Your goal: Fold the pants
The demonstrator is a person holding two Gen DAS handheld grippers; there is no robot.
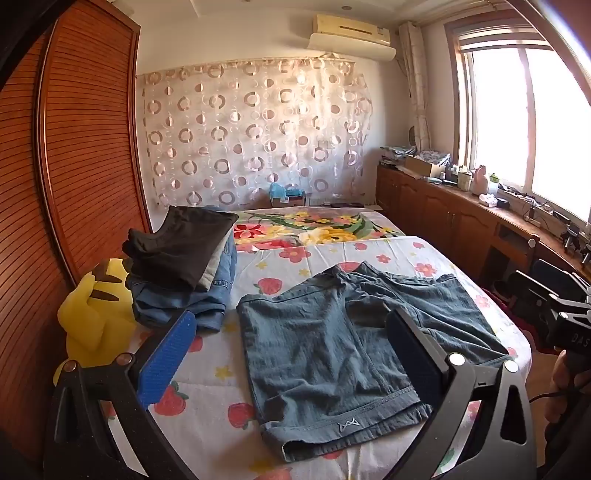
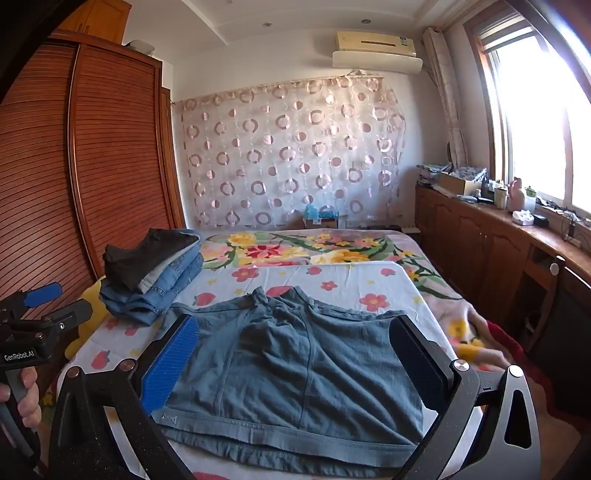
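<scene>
Strong daylight pours in from the window [image 1: 532, 122], which is blown out to white glare. Away from it, the wardrobe [image 1: 81, 147] bows with fisheye distortion. Corners vignette dark; focus stays sharp.

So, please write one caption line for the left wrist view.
Open left gripper hovers over denim shorts spread flat on the floral bed sheet, beside a stack of folded clothes.

a stack of folded clothes [image 1: 184, 266] beside a yellow plush toy [image 1: 96, 317]; ring-patterned curtain [image 1: 251, 133] under an air conditioner [image 1: 351, 33].
</scene>
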